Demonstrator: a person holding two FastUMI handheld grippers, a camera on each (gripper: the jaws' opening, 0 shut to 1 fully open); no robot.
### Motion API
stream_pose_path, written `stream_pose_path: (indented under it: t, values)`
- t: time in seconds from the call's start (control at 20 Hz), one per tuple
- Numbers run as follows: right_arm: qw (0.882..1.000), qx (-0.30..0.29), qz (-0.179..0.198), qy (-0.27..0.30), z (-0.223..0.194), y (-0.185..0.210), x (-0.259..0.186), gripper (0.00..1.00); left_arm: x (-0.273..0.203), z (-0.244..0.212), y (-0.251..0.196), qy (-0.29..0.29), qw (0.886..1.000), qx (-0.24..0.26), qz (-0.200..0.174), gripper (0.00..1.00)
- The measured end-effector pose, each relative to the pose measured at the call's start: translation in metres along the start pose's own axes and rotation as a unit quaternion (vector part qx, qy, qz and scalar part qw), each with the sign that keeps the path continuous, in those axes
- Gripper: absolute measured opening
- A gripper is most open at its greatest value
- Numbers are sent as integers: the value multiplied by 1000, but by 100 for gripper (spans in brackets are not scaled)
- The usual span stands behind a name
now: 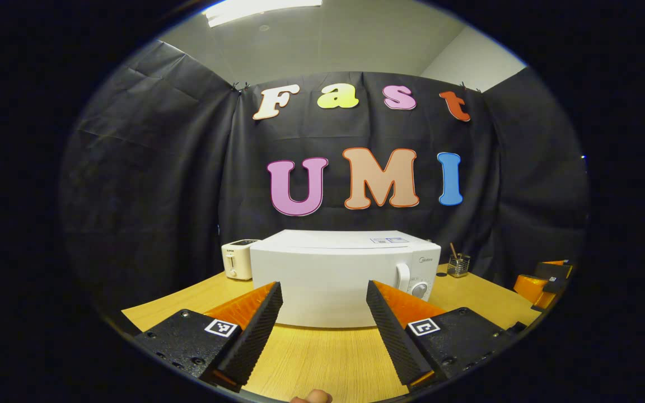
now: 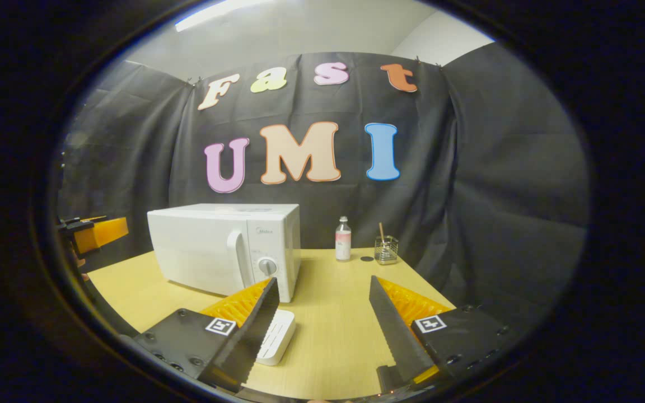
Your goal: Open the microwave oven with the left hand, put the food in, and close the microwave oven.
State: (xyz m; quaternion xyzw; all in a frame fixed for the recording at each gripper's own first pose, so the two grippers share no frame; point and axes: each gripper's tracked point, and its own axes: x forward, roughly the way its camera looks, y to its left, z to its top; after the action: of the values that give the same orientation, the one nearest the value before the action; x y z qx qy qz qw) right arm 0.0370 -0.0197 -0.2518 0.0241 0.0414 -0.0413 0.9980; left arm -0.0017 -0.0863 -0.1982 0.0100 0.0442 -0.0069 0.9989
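Very start of the job. The microwave (image 1: 345, 277) sits on the table (image 1: 322, 358) w/ its door shut, nothing done yet. The left gripper (image 1: 324, 319) hangs in front of it, fingers spread wide, holding nothing, not touching the door.

Next move, I think: left gripper goes to the handle (image 1: 403, 277), a tall white bar at about 1 o'clock from it, just left of the knob (image 1: 420, 289). It needs to hook or pinch that bar & pull the door out. It must aim at the bar, not the knob, as they sit close.

The right gripper (image 2: 322, 322) is open wide too, empty. A flat white thing (image 2: 277, 336) lies on the table by its left finger, at about 9 o'clock, just in front of the microwave's corner. Maybe that's the food or its box; can't tell for sure.

Other stuff: a toaster (image 1: 237, 258) touching or nearly touching the microwave's far side. A bottle (image 2: 343, 239) & a small wire cup (image 2: 386, 249) w/ a stick in it stand at the back, about 12 to 1 o'clock from the right gripper, well apart from the door.

The white thing lies near the door's swing; it could get in the way.
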Motion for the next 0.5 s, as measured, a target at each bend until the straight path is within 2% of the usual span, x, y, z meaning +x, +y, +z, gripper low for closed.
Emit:
stream_pose_path:
  t: [0.05,0.25,0.5]
  values:
    - [1000,3,-2,-2,3,-2,-3,99,-7,7,5,-3,1000,-1,5,95]
    - [1000,16,5,-9,8,-4,-13,95,-28,35,23,-21,999,-14,21,95]
    - [1000,25,5,0,4,-7,-7,99,-43,41,45,-30,999,11,41,95]
